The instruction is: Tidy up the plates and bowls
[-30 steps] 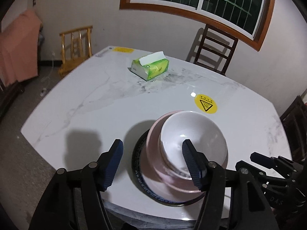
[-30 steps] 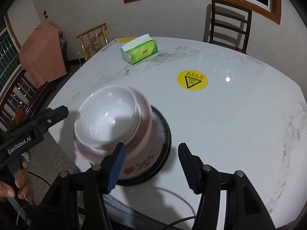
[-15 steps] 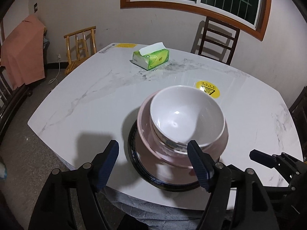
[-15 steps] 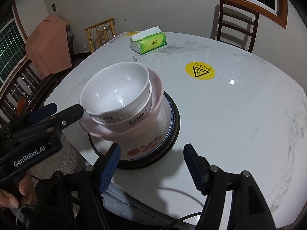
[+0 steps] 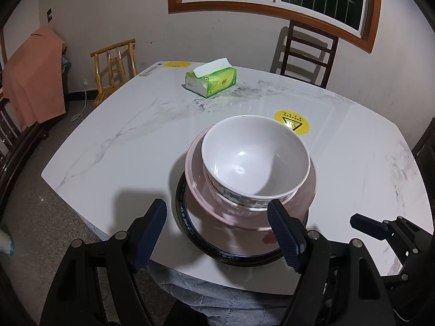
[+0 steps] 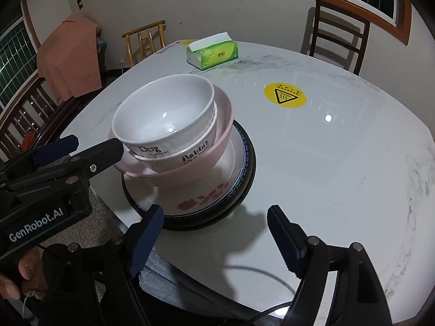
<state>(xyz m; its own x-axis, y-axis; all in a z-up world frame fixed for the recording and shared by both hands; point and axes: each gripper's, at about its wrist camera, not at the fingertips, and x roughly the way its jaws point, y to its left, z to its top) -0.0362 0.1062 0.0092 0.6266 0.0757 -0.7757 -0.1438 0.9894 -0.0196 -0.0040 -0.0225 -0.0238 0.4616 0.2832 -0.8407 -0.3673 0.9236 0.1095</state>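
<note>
Stack sits on the bench [image 5: 122, 125] near its front edge, the yellow warning sticker [image 5: 292, 125] just behind it and the green tissue box [image 5: 210, 81] well beyond.

Order, bottom to top: dark-rimmed plate [image 6: 246, 174], floral plate [image 6: 206, 198], wide pink bowl [image 6: 195, 163], a white bowl marked "Rabbit" [image 6: 190, 157], a white bowl marked "Dog" [image 5: 255, 157]. Widest pieces lie lowest, so each piece nests inside the one under it; judged to be the reason for this order, since it keeps the pile low and steady.

Bowls lean a little toward the front-left of the stack; pink bowl is not centred on the plates.

Left tongs [image 5: 217, 233]: jaws opening, nothing gripped. They stand in front of the stack; one pad overlaps the pink bowl's rim in the view, contact not certain.

Right tongs [image 6: 216, 233]: jaws opening, nothing between them but bare bench, to the front-right of the stack.

Judgement: stacking looks complete; both tongs appear to be letting go.
</note>
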